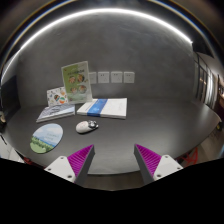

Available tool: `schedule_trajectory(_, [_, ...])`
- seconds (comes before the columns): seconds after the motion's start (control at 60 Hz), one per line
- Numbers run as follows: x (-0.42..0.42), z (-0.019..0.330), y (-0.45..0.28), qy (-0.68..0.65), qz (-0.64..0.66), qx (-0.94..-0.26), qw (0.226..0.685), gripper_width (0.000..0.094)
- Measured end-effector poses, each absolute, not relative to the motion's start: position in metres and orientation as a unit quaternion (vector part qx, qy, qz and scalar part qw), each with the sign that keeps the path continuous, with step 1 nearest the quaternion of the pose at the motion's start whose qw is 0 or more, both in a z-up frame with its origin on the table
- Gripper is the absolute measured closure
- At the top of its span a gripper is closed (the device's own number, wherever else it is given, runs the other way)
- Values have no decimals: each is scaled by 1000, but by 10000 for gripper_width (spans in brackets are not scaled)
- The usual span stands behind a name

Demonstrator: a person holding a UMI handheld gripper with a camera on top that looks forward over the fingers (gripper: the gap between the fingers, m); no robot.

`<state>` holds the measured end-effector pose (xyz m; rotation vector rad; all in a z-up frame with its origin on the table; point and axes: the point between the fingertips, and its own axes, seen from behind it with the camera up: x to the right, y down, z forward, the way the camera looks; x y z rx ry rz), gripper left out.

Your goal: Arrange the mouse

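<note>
The two-finger gripper [110, 160] occupies the bottom centre of the frame. Its two fingers carry magenta ribbed pads [80, 157] on their inner faces. The fingers are spread apart, with a wide gap of bare table between them. Nothing is held and nothing stands between them.

The small white and grey computer mouse [86, 126] lies on the dark grey table surface [160, 125], left of centre in the frame. It sits beyond the fingertips, above and slightly right of the left pad, well apart from both fingers. Its long axis runs roughly left to right in the frame.

Just behind the mouse, toward the centre of the frame, lies a flat white rectangular booklet with a blue strip along its left end [105, 107]. The mouse is near its front edge; contact between the two cannot be determined.

To the left of the booklet lies a flat printed sheet with blue-green colouring [55, 113]. Further toward the lower left, a round-looking green and white printed card [45, 138] lies on the table.

Above these, in the upper left of the frame, an upright green and white printed poster [76, 81] stands at the rear of the table, with a smaller printed card [57, 96] beside it at its left.

On the grey wall behind, right of the poster, a row of pale square wall plates [110, 77] is mounted.
</note>
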<state>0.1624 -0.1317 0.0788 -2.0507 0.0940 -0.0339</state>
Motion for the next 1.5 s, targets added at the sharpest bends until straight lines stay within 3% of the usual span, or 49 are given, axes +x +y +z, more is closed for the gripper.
schedule_trajectory(0.2, [115,67,-107,-2,6,-861,508,111])
schedule_trajectory(0.6, [21,-10,-2,-109,91,-880,454,109])
schedule_trajectory(1.05, [3,-10,122,-73,50,-879,468,146])
schedule_trajectory(1.067, [3,-10,123,-71,48,-880,468,106])
schedule_trajectory(1.133, [-2,-10,126,-60,49,-883,464,398])
schedule_trajectory(1.25, [2,-10,126,-36,44,-887,459,482])
schedule_trajectory(1.333, [15,13,114,-13,20,-881,473,507])
schedule_trajectory(1.367, [16,35,107,-10,6,-869,495,480])
schedule_trajectory(1.383, [15,46,102,-7,2,-864,504,526])
schedule_trajectory(1.5, [-36,121,56,-5,4,-833,554,529])
